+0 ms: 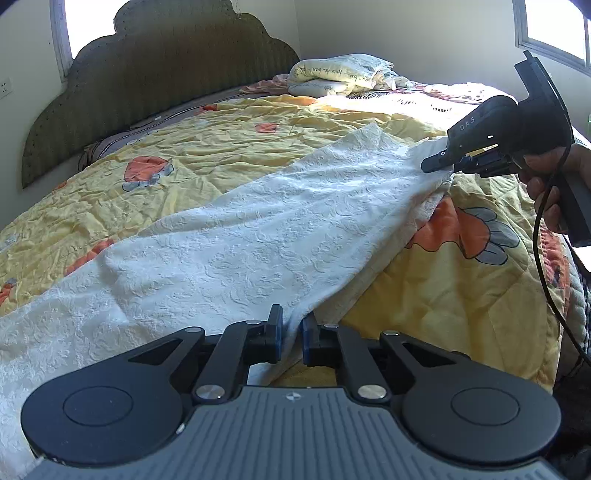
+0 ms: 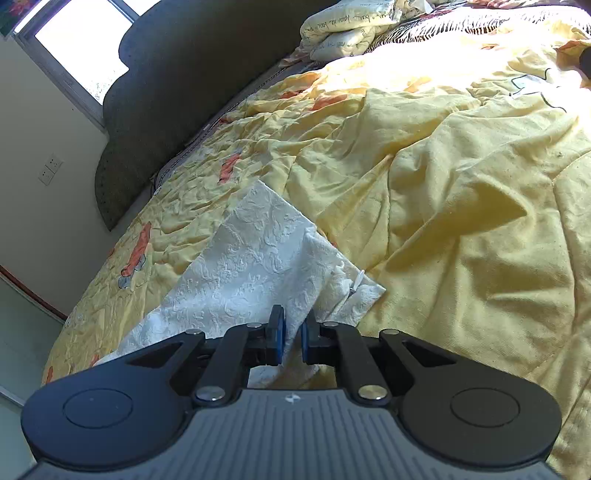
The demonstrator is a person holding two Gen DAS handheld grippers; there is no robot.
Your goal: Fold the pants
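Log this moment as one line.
stage: mid-fold | left gripper: shut on pants | right gripper: shut on pants | pants: stretched between grippers over quilt

The right tongs point(image 2: 291, 338) reach forward from the bottom of the view, black linkage arms ending in blue pads point(image 2: 280, 336) that pinch a gathered fold of the white pants point(image 2: 255, 266). The pants are of an embossed, floral-textured fabric; they spread away from the tongs up and to the left over the bed, with a squared corner lying farthest out and a small white tag or drawstring end near their right edge. Under them lies a rumpled yellow quilt point(image 2: 461, 206) with orange and grey cartoon prints. A dark scalloped headboard point(image 2: 177, 92) stands behind, a bundled cream blanket point(image 2: 343, 33) with script lettering near it. A window point(image 2: 85, 48) and a wall socket point(image 2: 50, 170) show on the left.
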